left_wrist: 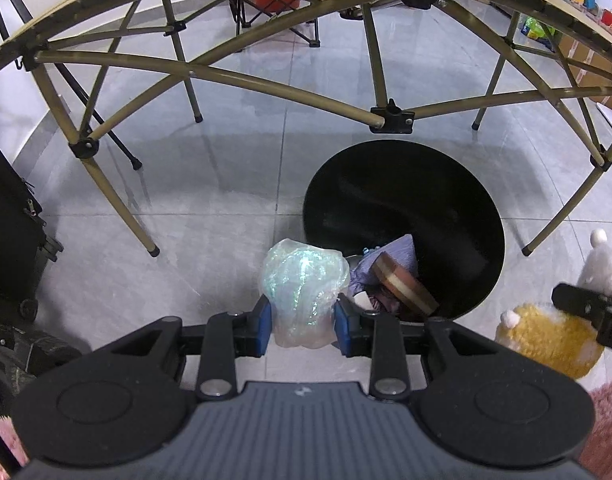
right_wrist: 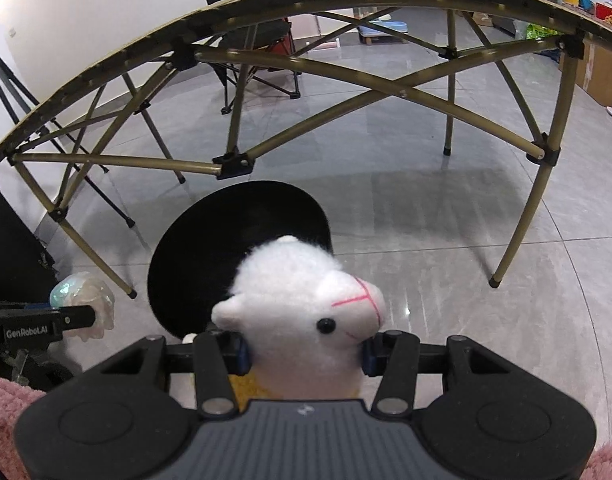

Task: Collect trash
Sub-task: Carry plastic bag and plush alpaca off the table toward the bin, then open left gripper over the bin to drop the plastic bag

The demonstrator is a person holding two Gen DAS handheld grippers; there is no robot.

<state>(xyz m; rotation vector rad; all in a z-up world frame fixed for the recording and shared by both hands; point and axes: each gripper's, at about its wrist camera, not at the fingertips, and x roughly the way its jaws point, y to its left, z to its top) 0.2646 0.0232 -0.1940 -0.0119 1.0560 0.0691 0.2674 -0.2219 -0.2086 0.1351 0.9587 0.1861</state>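
left wrist view: the left gripper point(left_wrist: 304, 322) is clenched on a crumpled plastic wad point(left_wrist: 302, 292) just beside the black bin point(left_wrist: 405, 200), near its rim. right wrist view: the right gripper point(right_wrist: 306, 350) grasps a white plush alpaca point(right_wrist: 302, 312) in front of the bin point(right_wrist: 226, 232).

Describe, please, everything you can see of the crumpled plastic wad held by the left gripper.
The plastic wad is a crumpled, translucent bundle of thin film, whitish with an iridescent blue-green sheen. It stands upright, pinched near its base between the blue pads of the left gripper, which is shut on it. It hangs above the grey floor, just left of the black bin's near rim, touching nothing else visible.
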